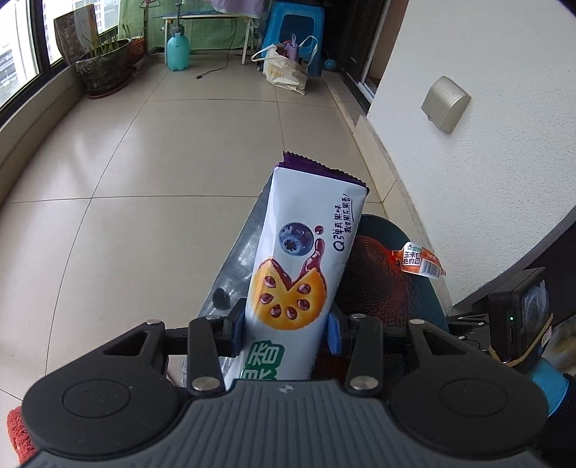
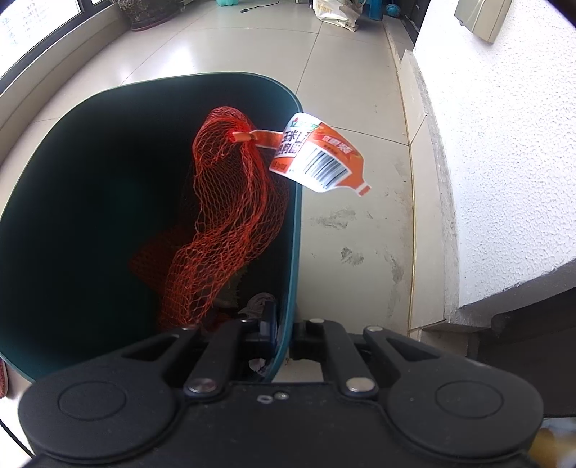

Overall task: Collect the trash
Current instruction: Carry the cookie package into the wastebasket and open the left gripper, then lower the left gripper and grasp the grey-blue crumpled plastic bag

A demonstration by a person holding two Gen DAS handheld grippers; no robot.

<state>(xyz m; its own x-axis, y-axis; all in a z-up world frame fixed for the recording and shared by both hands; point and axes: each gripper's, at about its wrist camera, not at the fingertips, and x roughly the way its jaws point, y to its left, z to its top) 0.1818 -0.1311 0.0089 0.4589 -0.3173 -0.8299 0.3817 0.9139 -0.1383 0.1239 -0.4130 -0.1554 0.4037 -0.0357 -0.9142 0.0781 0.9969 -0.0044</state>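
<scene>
A glazed, mottled plant pot (image 1: pixel 104 66) is seen at ten o'clock in the left wrist view, beside the window, with a smooth teal spray bottle (image 1: pixel 177 50) at eleven o'clock and a limp cream shopping bag (image 1: pixel 286 68) near twelve, before a blue plastic stool (image 1: pixel 297 21). The floor (image 1: pixel 144 172) is laid in glossy beige tiles. At the centre, a long glossy biscuit packet (image 1: pixel 309 259), white with a purple crimped end and a printed blueberry and biscuit, is clamped at its lower part between the blue pads of the left gripper (image 1: pixel 286 324); the jaws are held narrow on it, and the packet is tilted up toward one o'clock, above the bin (image 1: pixel 428 298). Behind the packet a shiny grey surface is partly hidden and cannot be identified. At three o'clock a rough white plaster wall (image 1: pixel 486 180) carries a metal-coloured socket cover (image 1: pixel 445 103).

In the right wrist view the inside of the bin (image 2: pixel 90 201) is shown, which the other view largely hides: a smooth, dark teal, rounded plastic tub. An orange mesh net bag (image 2: pixel 223 201) is draped inside against the wall at one o'clock, and its paper barcode tag (image 2: pixel 316 154) hangs out over the rim. Pale crumpled scraps are glimpsed at the bottom, near six o'clock. The right gripper (image 2: pixel 284 334) is closed tightly on the bin's thin rim, one finger inside and one outside. Scuffed, dirty tiles (image 2: pixel 352 230) lie at three o'clock along the wall.
</scene>
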